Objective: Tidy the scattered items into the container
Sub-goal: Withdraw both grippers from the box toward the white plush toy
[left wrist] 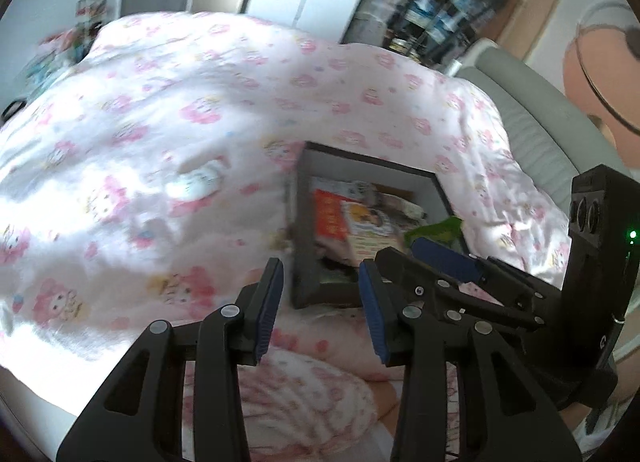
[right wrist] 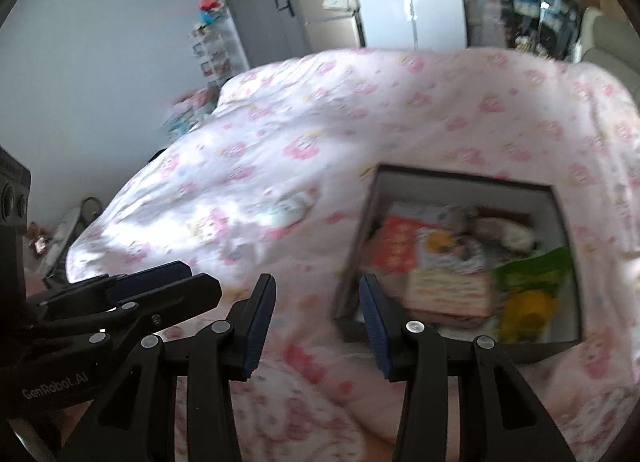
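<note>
Left hand-held gripper (left wrist: 322, 302): jaws partly apart, nothing between the blue pads. We see it pitched down over the bed, its gap lined up on the near left corner of the container (left wrist: 298, 221). Right hand-held gripper (right wrist: 316, 318): the same partial spread, empty, with its right finger overlapping the container's near left corner in the view. The two tools sit close side by side; each shows in the other's camera at the frame edge.

The container (right wrist: 560, 262) is a dark-walled open box resting on the pink-patterned quilt (right wrist: 320, 141), toward the right side of the bed. Already inside it: a red packet (right wrist: 396, 250), a printed booklet (right wrist: 448, 286), a green wrapper (right wrist: 536, 268), a yellow item (right wrist: 528, 316) in the near right corner. Details are smeared by blur.

One small white item (right wrist: 294, 205) lies loose on the quilt, left of the box and well apart from it; we cannot tell what it is.

Edges: the quilt runs wide and bare to the left and beyond the box. A grey padded headboard (left wrist: 532, 109) borders the bed on the right in the left wrist view, and a person's arm (left wrist: 592, 73) shows beside it. The quilt is bunched up just below both grippers.
</note>
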Available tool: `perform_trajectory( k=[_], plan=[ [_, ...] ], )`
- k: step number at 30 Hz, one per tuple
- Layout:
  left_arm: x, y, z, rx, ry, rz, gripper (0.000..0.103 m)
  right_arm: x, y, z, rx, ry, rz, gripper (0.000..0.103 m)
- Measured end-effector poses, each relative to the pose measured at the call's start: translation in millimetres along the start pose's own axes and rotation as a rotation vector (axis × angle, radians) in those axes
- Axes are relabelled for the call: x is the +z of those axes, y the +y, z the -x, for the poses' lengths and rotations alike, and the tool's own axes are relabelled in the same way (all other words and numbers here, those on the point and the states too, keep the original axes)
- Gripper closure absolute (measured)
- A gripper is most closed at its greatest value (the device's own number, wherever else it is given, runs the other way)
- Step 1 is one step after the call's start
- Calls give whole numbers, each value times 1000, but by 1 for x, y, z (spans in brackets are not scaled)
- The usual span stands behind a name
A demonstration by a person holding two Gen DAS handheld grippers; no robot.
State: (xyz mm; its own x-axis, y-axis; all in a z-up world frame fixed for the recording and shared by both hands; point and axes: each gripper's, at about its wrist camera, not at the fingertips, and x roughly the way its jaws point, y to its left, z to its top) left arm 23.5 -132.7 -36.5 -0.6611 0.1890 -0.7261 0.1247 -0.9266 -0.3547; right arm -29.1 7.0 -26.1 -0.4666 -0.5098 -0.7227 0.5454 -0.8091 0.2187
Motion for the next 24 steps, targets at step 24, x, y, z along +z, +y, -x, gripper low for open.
perform_trajectory(
  k=[24],
  plan=[
    [33, 176, -99, 25, 110, 316, 60, 55, 41, -188, 89, 250, -68, 63]
  ],
)
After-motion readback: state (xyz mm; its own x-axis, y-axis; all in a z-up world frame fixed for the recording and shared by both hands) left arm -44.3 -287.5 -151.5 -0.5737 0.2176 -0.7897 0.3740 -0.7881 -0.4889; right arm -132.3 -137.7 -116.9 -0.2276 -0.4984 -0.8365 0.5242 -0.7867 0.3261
